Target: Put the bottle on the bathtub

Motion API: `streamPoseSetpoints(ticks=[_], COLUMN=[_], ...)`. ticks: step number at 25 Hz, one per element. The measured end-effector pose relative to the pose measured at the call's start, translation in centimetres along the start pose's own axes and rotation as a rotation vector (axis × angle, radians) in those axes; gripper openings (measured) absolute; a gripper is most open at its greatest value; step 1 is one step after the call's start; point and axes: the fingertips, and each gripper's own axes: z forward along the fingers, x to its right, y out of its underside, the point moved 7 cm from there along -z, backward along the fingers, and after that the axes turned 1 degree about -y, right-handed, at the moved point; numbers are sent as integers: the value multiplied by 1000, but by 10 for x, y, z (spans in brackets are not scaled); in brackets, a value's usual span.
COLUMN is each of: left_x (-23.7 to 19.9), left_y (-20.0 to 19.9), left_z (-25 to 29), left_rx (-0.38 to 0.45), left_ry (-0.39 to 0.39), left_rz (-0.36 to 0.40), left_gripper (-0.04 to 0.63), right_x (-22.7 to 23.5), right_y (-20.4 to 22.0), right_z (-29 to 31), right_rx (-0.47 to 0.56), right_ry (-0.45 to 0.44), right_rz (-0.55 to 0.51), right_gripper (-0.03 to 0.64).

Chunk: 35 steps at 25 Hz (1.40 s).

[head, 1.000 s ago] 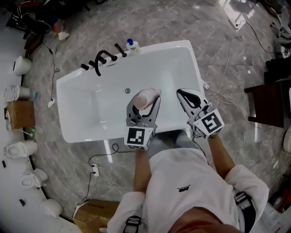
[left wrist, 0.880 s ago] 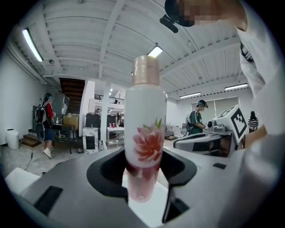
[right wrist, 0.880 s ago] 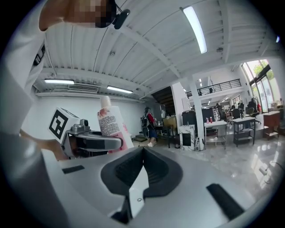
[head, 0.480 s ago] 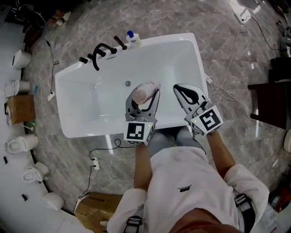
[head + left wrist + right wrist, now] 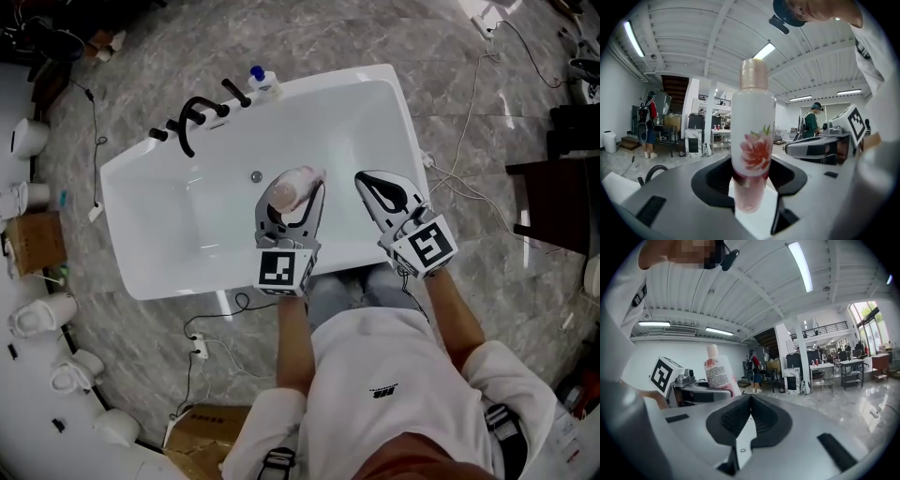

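My left gripper is shut on a white bottle with a pink cap and a red flower print, held over the white bathtub. In the left gripper view the bottle stands upright between the jaws of the left gripper. My right gripper hovers just right of it, shut, with nothing between its jaws. From the right gripper view the bottle shows at the left, beyond the closed right gripper.
A black faucet set and a small blue-capped bottle sit on the tub's far rim. Cables run over the marble floor at right. Toilets and cardboard boxes line the left side. Dark furniture stands at right.
The view has shifted a little, so the tub sits higher and more to the left in the frame. Both grippers hold about the same pose, the bottle still gripped.
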Motion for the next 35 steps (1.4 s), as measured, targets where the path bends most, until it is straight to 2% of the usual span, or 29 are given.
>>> streamPoseSetpoints(ticks=[11,20,27,35], left_x=[-45,-63,-78,-97], left_y=[35,68,99,134], left_z=[37,76,105,143], left_rx=[-4,-18,-17,-31], left_ry=[-14,-3,8,22], left_rz=[-13,2,-14,4], left_gripper=[222,222,222,222], right_x=[23,47,65,93], right_y=[29,61,92,135], right_z=[49,81,104,128], right_rx=[-20,-40,-50,-69], right_ry=[28,38,43,71], right_rz=[13,25,15,24], right_gripper=[-6,-6,-6,-5])
